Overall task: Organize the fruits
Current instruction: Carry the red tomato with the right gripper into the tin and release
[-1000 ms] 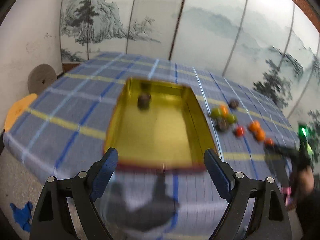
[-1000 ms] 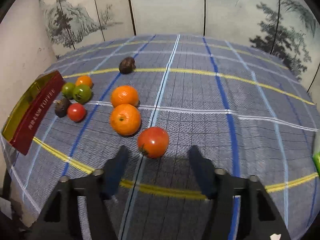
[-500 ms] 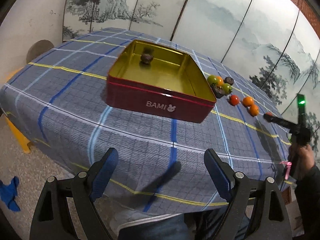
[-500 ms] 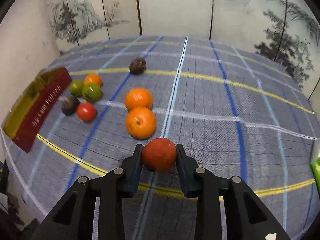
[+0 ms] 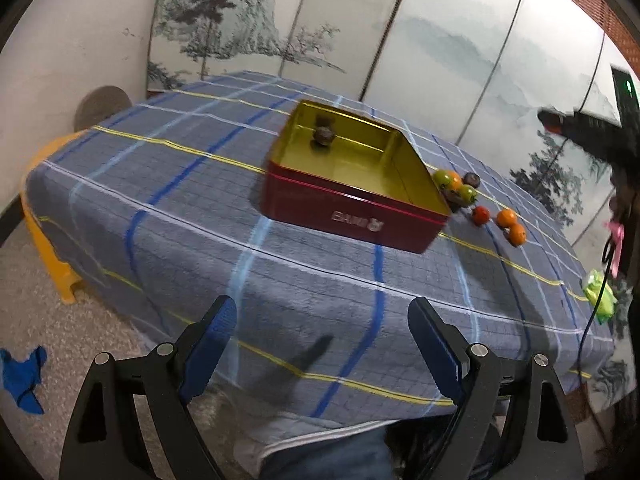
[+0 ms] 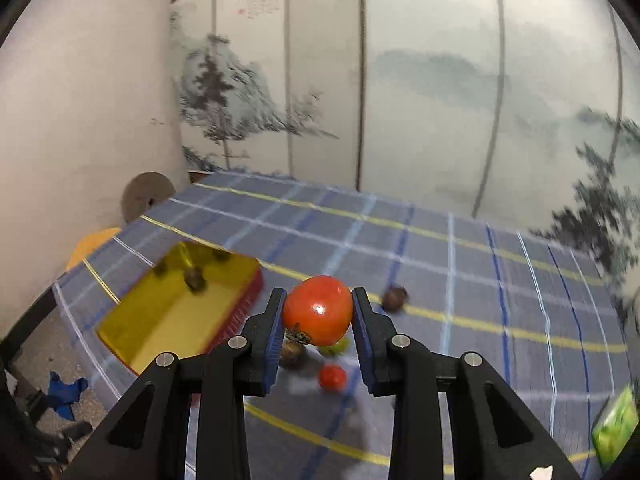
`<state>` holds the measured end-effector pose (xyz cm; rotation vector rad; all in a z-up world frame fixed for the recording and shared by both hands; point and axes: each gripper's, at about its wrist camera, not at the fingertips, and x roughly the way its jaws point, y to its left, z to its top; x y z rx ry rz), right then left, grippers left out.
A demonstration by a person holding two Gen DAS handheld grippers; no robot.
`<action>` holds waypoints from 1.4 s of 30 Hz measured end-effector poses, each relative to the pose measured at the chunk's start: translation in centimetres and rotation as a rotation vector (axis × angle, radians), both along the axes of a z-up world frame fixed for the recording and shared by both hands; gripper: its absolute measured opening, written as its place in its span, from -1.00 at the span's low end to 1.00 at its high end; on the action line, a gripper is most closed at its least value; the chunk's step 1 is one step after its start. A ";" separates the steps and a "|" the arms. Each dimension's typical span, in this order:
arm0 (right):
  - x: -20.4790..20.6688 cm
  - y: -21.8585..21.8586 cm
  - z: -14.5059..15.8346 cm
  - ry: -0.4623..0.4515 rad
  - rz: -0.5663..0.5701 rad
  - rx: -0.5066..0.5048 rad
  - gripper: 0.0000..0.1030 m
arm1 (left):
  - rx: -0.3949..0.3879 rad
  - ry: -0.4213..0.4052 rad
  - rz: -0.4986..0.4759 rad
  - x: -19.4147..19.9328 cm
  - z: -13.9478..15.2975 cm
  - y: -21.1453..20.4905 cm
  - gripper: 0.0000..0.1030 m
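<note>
My right gripper (image 6: 318, 312) is shut on a red tomato (image 6: 318, 310) and holds it in the air above the table. Below it lie a small red fruit (image 6: 332, 376), a green one (image 6: 334, 347) and a dark one (image 6: 394, 298). A red tin with a gold inside (image 5: 352, 182) stands on the checked cloth, with a dark fruit (image 5: 323, 136) in its far corner. To its right sit green, dark, red and orange fruits (image 5: 506, 218). My left gripper (image 5: 322, 344) hangs open near the table's front edge, holding nothing. In the left wrist view the right gripper (image 5: 552, 120) shows high at the right.
A blue checked cloth (image 5: 180, 184) covers the table. A green packet (image 5: 600, 294) lies near its right edge. A yellow stool (image 5: 48, 240) stands left of the table and a blue rag (image 5: 22, 376) lies on the floor. Painted screen panels stand behind.
My right gripper shut on the tomato and lifted it off the cloth, swinging toward the tin. My left gripper drew back from the tin toward the table's front edge, still open.
</note>
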<state>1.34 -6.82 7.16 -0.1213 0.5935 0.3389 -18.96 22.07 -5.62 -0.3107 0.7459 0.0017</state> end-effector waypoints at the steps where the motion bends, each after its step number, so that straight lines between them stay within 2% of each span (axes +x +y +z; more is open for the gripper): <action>1: 0.2 1.0 0.5 -0.009 0.015 -0.002 -0.43 | 0.003 -0.002 0.008 -0.3 0.0 0.3 0.70; 7: 1.2 6.5 1.9 -0.040 0.073 -0.027 -0.43 | 0.020 0.001 0.061 -1.7 -0.2 2.5 0.70; 13: 1.9 11.1 1.2 -0.025 0.126 -0.046 -0.43 | 0.012 0.011 0.128 -3.0 -0.5 4.9 0.70; 20: 3.0 15.1 -3.0 0.075 0.169 -0.045 -0.43 | 0.022 0.034 0.139 -3.7 -1.3 5.5 0.70; 27: 3.3 17.7 -9.2 0.238 0.234 -0.062 -0.43 | 0.017 0.061 0.140 -3.2 -2.2 5.9 0.70; 30: 2.9 18.4 -11.4 0.278 0.248 -0.079 -0.42 | 0.020 0.074 0.130 -2.8 -2.6 5.7 0.70; 36: 2.8 19.0 -14.3 0.344 0.254 -0.070 -0.42 | 0.025 0.094 0.113 -2.3 -3.3 5.1 0.70; 42: 3.1 19.8 -15.3 0.368 0.261 -0.092 -0.41 | 0.029 0.104 0.115 -2.2 -3.6 5.2 0.70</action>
